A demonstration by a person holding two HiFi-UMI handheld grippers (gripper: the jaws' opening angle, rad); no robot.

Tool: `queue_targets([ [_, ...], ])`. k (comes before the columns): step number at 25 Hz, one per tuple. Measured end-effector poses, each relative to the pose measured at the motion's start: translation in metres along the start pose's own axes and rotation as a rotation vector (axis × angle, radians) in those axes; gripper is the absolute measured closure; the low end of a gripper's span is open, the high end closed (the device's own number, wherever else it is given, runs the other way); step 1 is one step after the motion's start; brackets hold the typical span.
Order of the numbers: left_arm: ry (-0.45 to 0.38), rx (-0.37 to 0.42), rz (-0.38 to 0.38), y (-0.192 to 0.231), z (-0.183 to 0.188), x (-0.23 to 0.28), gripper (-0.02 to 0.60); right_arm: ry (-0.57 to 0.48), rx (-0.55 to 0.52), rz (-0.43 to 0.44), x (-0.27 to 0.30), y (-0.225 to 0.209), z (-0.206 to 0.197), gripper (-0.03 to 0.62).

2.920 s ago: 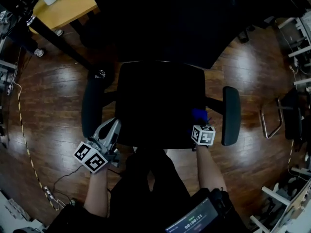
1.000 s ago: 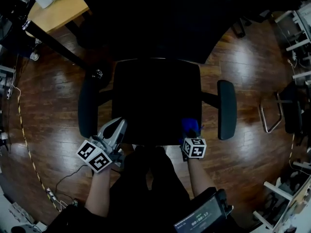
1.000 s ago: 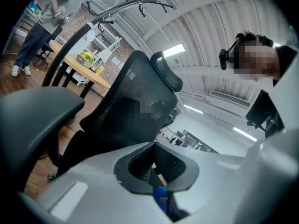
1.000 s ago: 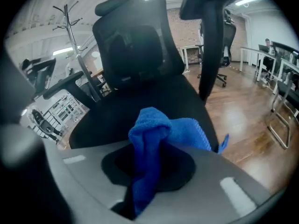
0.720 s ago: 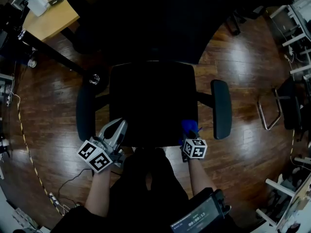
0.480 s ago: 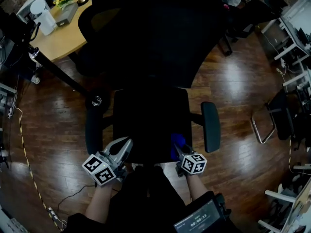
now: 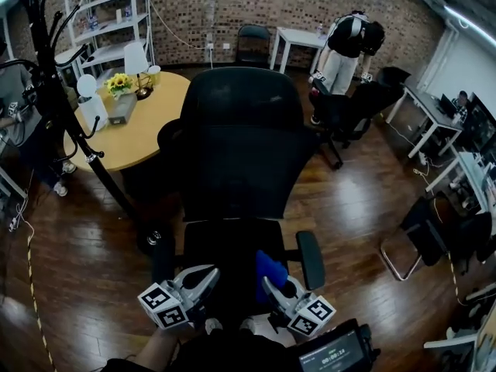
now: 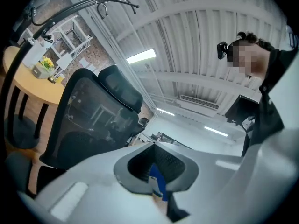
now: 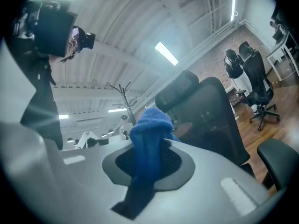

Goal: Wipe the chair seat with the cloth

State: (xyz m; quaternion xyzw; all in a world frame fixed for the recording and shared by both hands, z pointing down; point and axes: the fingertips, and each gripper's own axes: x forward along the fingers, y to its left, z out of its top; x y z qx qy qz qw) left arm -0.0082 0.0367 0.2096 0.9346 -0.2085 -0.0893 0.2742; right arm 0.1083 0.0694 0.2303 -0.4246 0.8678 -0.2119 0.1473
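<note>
Blue cloth (image 9: 149,139) is bunched into a wad and pinched in the right gripper (image 9: 149,171), whose jaws are clamped on its middle. A rounded lump sticks out past the tips and a darker tail hangs back below them. In the head view the right gripper (image 7: 273,287) holds the cloth (image 7: 270,272) over the front right corner of the black chair seat (image 7: 229,246), close to the person. Its camera looks up at the ceiling, so the cloth is probably lifted off the seat.

The left gripper (image 7: 208,276) hovers at the front left corner with its jaws drawn together. In the left gripper view a thin blue sliver shows at the seam of the left gripper (image 8: 156,181); I cannot tell whether that is cloth or part of the tool.

The main risk is the grip. Only a narrow band of fabric is held, so a hard push across the seat could drag the wad out or fold it under. The hard jaw tips would then scrape the upholstery instead of wiping it.

An office chair on a glossy wood floor (image 7: 101,285) may swivel or roll away under sideways pressure, and nothing steadies it now. The right armrest (image 7: 310,260) sits just beside the cloth, so a wide sweep could knock into it. The seat is dark, so missed patches would be hard to see.
</note>
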Motion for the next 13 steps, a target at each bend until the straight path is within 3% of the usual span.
queue_targets([
  [13,-0.005,0.039,-0.053,-0.023,0.002,-0.001,0.580,0.031,-0.002,0.001,-0.012,0.010,-0.034,0.536],
])
